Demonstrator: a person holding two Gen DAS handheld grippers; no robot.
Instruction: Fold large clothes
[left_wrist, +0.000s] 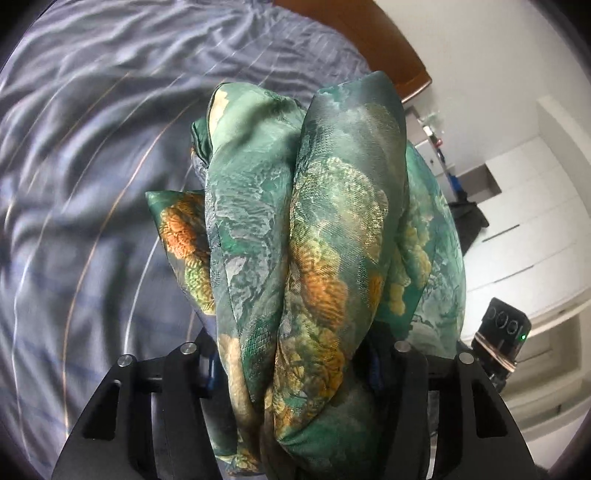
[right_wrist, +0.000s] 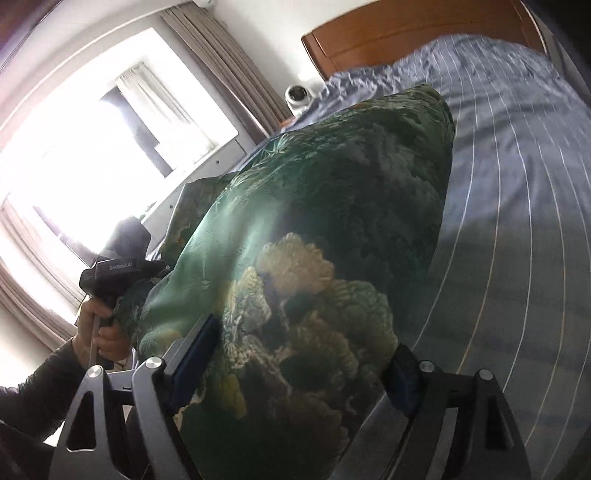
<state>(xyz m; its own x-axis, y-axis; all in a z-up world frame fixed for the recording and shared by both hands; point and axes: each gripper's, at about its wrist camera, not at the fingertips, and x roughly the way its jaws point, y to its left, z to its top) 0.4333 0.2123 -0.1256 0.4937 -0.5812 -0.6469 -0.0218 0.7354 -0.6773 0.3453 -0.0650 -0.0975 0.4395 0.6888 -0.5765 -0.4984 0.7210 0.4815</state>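
Note:
A large green silky garment (left_wrist: 295, 221) with orange and gold flower prints is held up in the air above the bed. My left gripper (left_wrist: 295, 354) is shut on a thick bunch of its folds, which hide the fingertips. In the right wrist view the same garment (right_wrist: 314, 240) drapes over my right gripper (right_wrist: 295, 354), whose blue-padded fingers (right_wrist: 195, 354) are clamped on the cloth. The left gripper's black body (right_wrist: 118, 273) shows there at the left, held by a hand.
The bed's blue-grey striped sheet (left_wrist: 92, 166) lies under both grippers, also in the right wrist view (right_wrist: 517, 221). A brown wooden headboard (right_wrist: 406, 33) stands at the far end. A bright window with curtains (right_wrist: 110, 129) and white cabinets (left_wrist: 517, 221) flank the bed.

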